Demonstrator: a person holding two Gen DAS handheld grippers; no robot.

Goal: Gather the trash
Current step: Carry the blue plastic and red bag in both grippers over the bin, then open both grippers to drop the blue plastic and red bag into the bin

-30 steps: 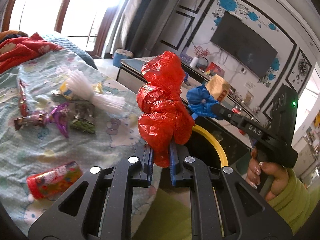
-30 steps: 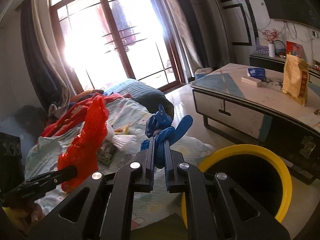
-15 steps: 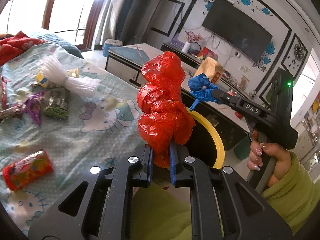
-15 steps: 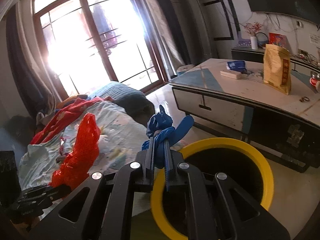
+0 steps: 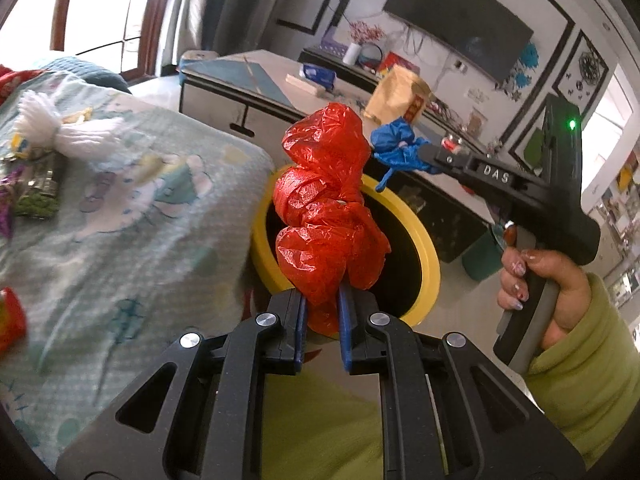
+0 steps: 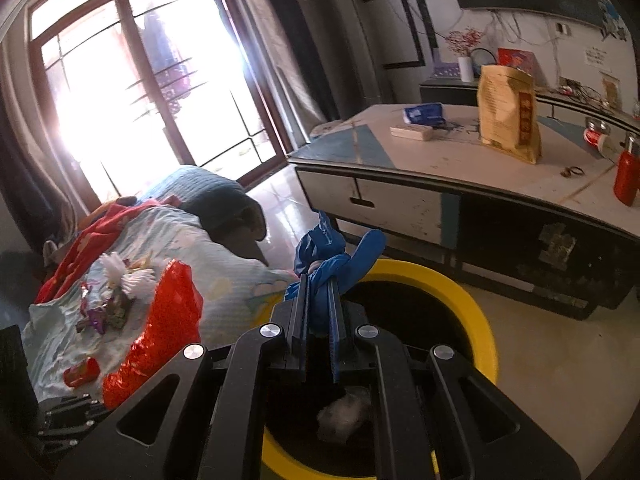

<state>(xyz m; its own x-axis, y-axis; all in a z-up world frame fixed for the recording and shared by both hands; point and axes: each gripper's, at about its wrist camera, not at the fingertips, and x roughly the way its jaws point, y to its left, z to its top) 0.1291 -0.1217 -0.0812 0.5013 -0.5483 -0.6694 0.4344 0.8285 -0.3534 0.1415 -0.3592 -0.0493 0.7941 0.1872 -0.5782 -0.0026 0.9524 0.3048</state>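
A sunlit room with a tall window [image 6: 132, 92] and a wall-mounted TV [image 5: 460, 16] frames a bed [image 5: 132, 216] covered in a pale cartoon-print sheet. A low cabinet's tabletop [image 6: 460, 160] carries a tan paper bag [image 6: 508, 114]. A yellow-rimmed bin [image 6: 468, 300] stands on the floor beside the bed. The left gripper [image 5: 322, 320] has its jaws clamped on a crumpled red plastic bag [image 5: 326, 216] above the bin's rim. The right gripper [image 6: 318, 320], held by a hand [image 5: 548, 280] in a green sleeve, has its jaws clamped on a blue plastic bag [image 6: 332, 256] over the bin. Wrappers [image 6: 100, 312] and a white tassel [image 5: 64, 132] lie on the bed
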